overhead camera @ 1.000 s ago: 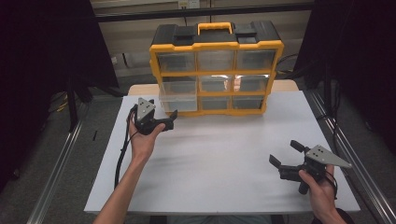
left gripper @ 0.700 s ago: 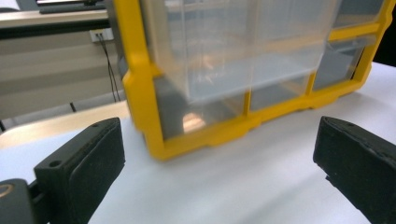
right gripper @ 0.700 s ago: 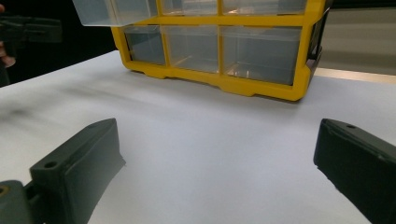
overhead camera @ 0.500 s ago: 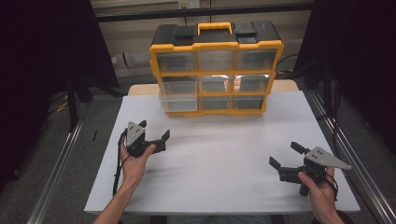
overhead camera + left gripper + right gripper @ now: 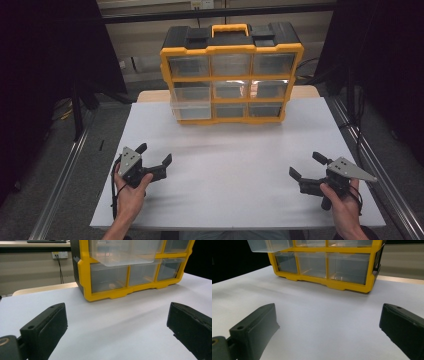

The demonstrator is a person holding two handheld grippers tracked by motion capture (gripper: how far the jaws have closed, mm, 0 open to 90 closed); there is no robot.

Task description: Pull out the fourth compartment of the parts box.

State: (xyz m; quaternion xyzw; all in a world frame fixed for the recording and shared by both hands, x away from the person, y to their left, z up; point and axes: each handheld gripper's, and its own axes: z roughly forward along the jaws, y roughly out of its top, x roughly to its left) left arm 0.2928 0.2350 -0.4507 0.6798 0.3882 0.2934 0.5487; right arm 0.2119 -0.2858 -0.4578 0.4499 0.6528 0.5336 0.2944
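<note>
Moved: my left gripper [image 5: 154, 153] has come back from the organizer [image 5: 231, 75] toward my edge of the table; my right gripper [image 5: 305, 166] has stayed put.
Left gripper: jaws spread wide with nothing between them, low over the sheet at the near left.
Right gripper: jaws also wide and empty, low over the sheet at the near right, well apart from the left one.
Organizer place: at the far middle of the sheet [image 5: 230, 175], well apart from both grippers.
Organizer facing: it stands upright with its long axis across the table, its drawer fronts toward me and its handle [image 5: 230, 29] on top.
Drawer: the middle-left drawer [image 5: 192, 99] sticks out toward me beyond the others; in the left gripper view it [image 5: 122, 252] overhangs the bottom row.
Surface: a white sheet covers a pale wooden table [image 5: 150, 95], which shows at the far edge on either side of the organizer.
Room: dark curtains hang at both sides, metal rails run along the floor, and a beige wall with a socket [image 5: 60, 255] stands behind.
Organizer look: yellow frame, black top, three rows of three clear drawers; I cannot tell what is inside them.
</note>
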